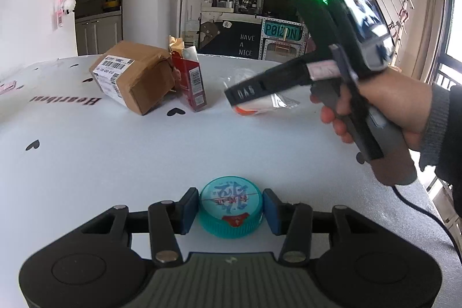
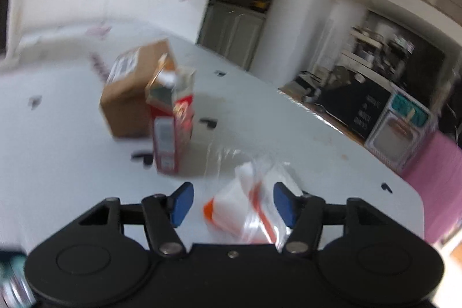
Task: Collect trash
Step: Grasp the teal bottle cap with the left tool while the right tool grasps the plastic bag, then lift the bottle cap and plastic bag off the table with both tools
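Here left claw [image 1: 231, 211] pinches teal cap [image 1: 231, 207].

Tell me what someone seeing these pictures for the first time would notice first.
Probably the teal bottle cap sitting right between the blue pads of the left claw, close to the camera on the white table. Next, the right claw, open around a clear plastic bag with orange trim. Behind them, a torn red carton stands against a brown cardboard box.

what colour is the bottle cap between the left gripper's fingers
The bottle cap is teal, with a blue-and-red printed label on top. It shows best in the left wrist view.
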Motion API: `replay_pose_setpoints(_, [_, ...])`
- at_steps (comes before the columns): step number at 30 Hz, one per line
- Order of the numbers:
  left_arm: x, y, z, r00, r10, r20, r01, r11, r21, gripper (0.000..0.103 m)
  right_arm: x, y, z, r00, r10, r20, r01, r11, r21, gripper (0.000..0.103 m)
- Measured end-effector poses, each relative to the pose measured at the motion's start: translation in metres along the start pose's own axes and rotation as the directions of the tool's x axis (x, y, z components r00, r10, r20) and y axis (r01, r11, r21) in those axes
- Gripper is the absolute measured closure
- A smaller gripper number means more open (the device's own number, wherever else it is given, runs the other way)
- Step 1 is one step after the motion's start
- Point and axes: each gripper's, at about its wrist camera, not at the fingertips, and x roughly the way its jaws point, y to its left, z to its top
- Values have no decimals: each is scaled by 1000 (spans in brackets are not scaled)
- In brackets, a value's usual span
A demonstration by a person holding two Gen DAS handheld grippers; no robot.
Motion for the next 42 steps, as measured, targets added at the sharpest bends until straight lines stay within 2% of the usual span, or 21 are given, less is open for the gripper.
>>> replay_pose_setpoints(3, [0,4,1,1000,-15,-2,15,1000,-14,54,8,4,6,999,-51,-17,50,999,-17,46])
replay_pose_setpoints(4, [0,5,1,1000,-18,-2,18,1000,-18,54,11,4,7,997,-70,-28,69,997,-25,54])
replay_pose_setpoints(7, [1,8,2,1000,-22,0,22,999,-31,54,24,4,7,991,-103,-87,100,994,-41,67])
replay_pose_setpoints(8, [1,9,2,1000,-21,0,21,999,-35,54,26,5,7,987,-133,-86,128,990,-63,78])
replay_pose_setpoints(9, [0,9,2,1000,-19,1,19,999,-38,54,26,6,6,984,-160,-85,152,984,-88,78])
replay_pose_setpoints(13, [-7,15,4,1000,-4,15,5,998,-62,54,12,1,6,984,-171,-51,167,983,-80,88])
replay_pose_setpoints(16, [-15,18,6,999,13,34,-10,997,-73,54,-9,-7,7,988,-152,-22,151,988,-23,92])
replay_pose_setpoints(20, [-31,18,11,998,33,58,-28,996,-86,54,-51,-16,6,995,-100,9,99,992,75,93])
replay_pose_setpoints(25, [-54,11,20,994,44,96,-35,995,-90,54,-104,-17,-3,999,-49,8,47,990,136,93])
replay_pose_setpoints(30, [-78,-5,27,990,45,133,-35,996,-78,54,-162,-22,-22,999,-53,14,48,966,253,93])
replay_pose_setpoints(38, [-111,-42,32,986,24,166,-18,999,-36,54,-234,-31,-51,998,-45,31,31,934,355,93])
replay_pose_setpoints(42, [-122,-65,31,985,8,173,-7,1000,-8,54,-267,-42,-64,997,-35,71,3,915,404,93])
